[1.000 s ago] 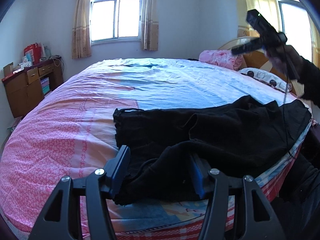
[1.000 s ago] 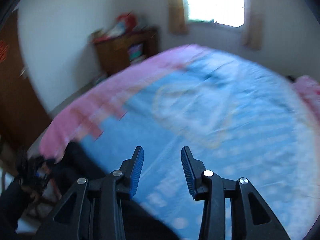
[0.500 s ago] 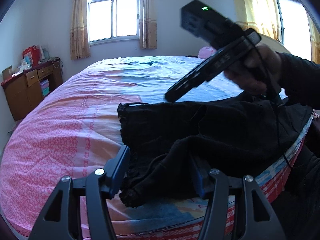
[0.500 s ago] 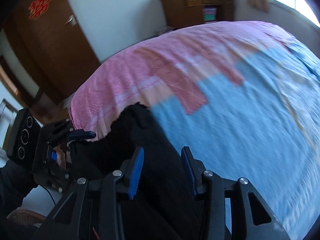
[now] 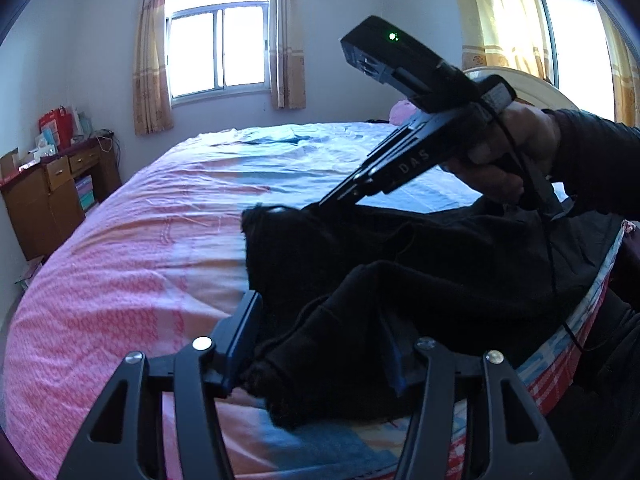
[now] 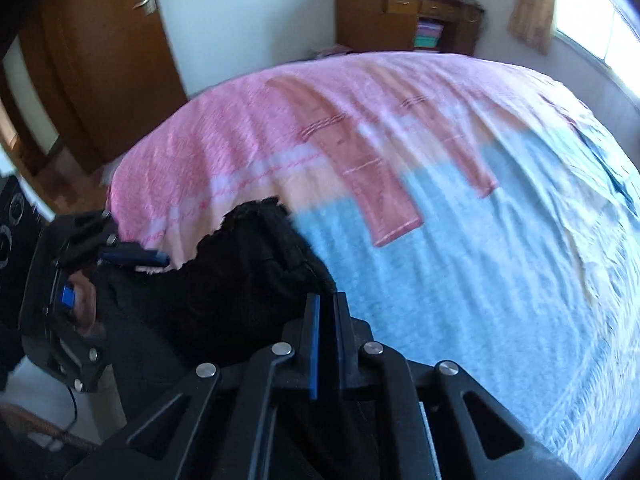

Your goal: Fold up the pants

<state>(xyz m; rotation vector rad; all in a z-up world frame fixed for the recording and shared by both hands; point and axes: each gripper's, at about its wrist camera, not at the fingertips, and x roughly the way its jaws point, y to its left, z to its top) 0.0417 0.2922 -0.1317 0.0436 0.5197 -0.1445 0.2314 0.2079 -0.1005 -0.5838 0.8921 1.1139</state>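
A: State of the left tongs (image 5: 320,320)?

B: Spread wide, straddling a bunched fold of the black pants (image 5: 440,260) at the near edge of the bed (image 5: 140,260). Cloth lying between the two fingers, gripped by neither.

A: And of the right tongs (image 6: 326,300)?

B: Closed almost fully, leaving only a thin slit between the blue pads (image 6: 314,344). Tips set at the far edge of the pants (image 6: 240,280). Impossible to tell whether any cloth is caught in the slit. Seen from the left wrist camera as a black tool (image 5: 324,202) angled down onto the top edge of the pants, held by the right hand (image 5: 504,160) in a dark sleeve.

A: Position of the pants?

B: Spread in a rumpled heap across the near side of the bed, on a sheet patterned in pink and pale blue (image 6: 480,260), with one end reaching the bed's edge beside the left tongs (image 6: 120,240).

A: Surroundings?

B: Beyond the bed, a window (image 5: 218,52) flanked by patterned curtains (image 5: 152,52). To the left, a wooden cabinet (image 5: 52,196) with boxes on top. At the head, a pink pillow (image 5: 398,110) and a rounded headboard (image 5: 532,88). In the right wrist view, a brown wooden door (image 6: 100,60).
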